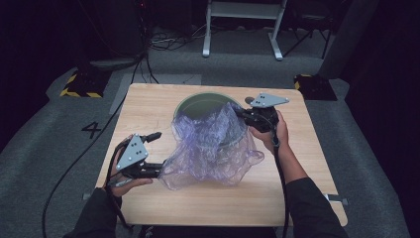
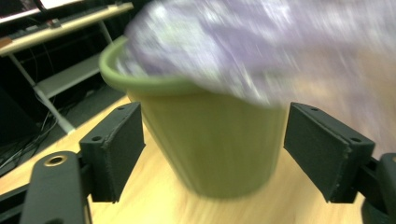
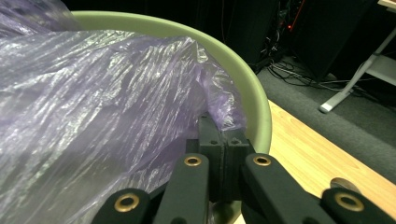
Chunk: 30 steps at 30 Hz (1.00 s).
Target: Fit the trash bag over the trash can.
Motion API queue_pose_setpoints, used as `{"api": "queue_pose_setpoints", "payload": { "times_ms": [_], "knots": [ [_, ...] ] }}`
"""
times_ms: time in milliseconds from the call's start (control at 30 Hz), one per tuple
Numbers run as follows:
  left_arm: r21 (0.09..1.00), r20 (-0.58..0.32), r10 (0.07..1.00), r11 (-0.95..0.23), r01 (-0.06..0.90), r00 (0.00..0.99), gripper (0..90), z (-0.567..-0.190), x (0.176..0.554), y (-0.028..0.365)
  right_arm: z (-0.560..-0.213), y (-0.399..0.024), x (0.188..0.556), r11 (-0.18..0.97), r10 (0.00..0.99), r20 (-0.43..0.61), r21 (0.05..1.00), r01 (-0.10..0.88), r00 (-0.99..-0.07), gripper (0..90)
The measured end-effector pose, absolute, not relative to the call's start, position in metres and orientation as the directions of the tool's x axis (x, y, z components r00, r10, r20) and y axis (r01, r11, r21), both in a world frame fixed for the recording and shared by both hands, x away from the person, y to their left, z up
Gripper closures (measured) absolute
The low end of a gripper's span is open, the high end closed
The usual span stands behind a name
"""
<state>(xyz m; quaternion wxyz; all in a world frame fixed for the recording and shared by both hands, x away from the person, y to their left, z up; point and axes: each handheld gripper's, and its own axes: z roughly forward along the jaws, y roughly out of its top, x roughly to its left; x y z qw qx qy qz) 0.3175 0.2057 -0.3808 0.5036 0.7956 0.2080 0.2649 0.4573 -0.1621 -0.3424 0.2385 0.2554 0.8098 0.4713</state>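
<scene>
The purple plastic bag drapes over the near rim of the green bin, with the right gripper clamped on bag film at that rim and the left gripper, jaws apart and empty, just beside the bin.

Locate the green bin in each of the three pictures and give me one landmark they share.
High view: the green bin stands at the table's far middle, half draped by the purple bag.
Left gripper view: it fills the centre, seen between the open jaws.
Right gripper view: its rim arcs across the top and right.
Shared landmark: the purple plastic bag over its rim.
</scene>
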Motion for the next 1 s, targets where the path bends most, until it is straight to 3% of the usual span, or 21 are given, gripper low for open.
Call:
{"api": "queue_pose_setpoints", "payload": {
  "times_ms": [200,400,700,733,767,800,867,900,1000],
  "knots": [
    [0.881,0.209,0.515,-0.467,0.068,0.831,15.3,-0.400,0.302,0.195,-0.343,-0.159,0.458,0.444,0.636,-0.165,0.877,0.183,-0.754,90.0],
    [0.901,0.179,0.440,-0.432,0.033,0.880,15.3,-0.399,0.288,0.177,-0.343,-0.159,0.458,0.438,0.636,-0.160,0.880,0.183,-0.755,89.5],
    [0.941,0.157,0.461,-0.338,0.009,0.873,16.9,-0.381,0.287,0.156,-0.345,-0.161,0.454,0.438,0.630,-0.191,0.888,0.141,-0.753,84.9],
    [0.948,0.151,0.466,-0.317,0.005,0.872,20.3,-0.377,0.288,0.155,-0.345,-0.161,0.454,0.439,0.630,-0.195,0.888,0.137,-0.752,84.8],
    [0.949,0.157,0.489,-0.315,0.006,0.858,32.9,-0.375,0.289,0.153,-0.344,-0.162,0.453,0.435,0.633,-0.196,0.890,0.134,-0.749,80.8],
    [0.949,0.161,0.506,-0.316,0.009,0.848,32.9,-0.373,0.291,0.150,-0.344,-0.162,0.453,0.435,0.633,-0.196,0.890,0.134,-0.749,80.8],
    [0.950,0.173,0.525,-0.311,-0.001,0.833,41.3,-0.370,0.294,0.147,-0.343,-0.163,0.452,0.428,0.630,-0.193,0.894,0.129,-0.752,76.9],
    [0.949,0.176,0.532,-0.315,0.001,0.828,50.6,-0.369,0.296,0.146,-0.343,-0.164,0.450,0.416,0.632,-0.195,0.902,0.116,-0.750,71.3],
    [0.949,0.181,0.551,-0.314,0.001,0.815,65.3,-0.369,0.302,0.146,-0.341,-0.167,0.448,0.389,0.644,-0.189,0.915,0.104,-0.741,59.9]
  ]
}}
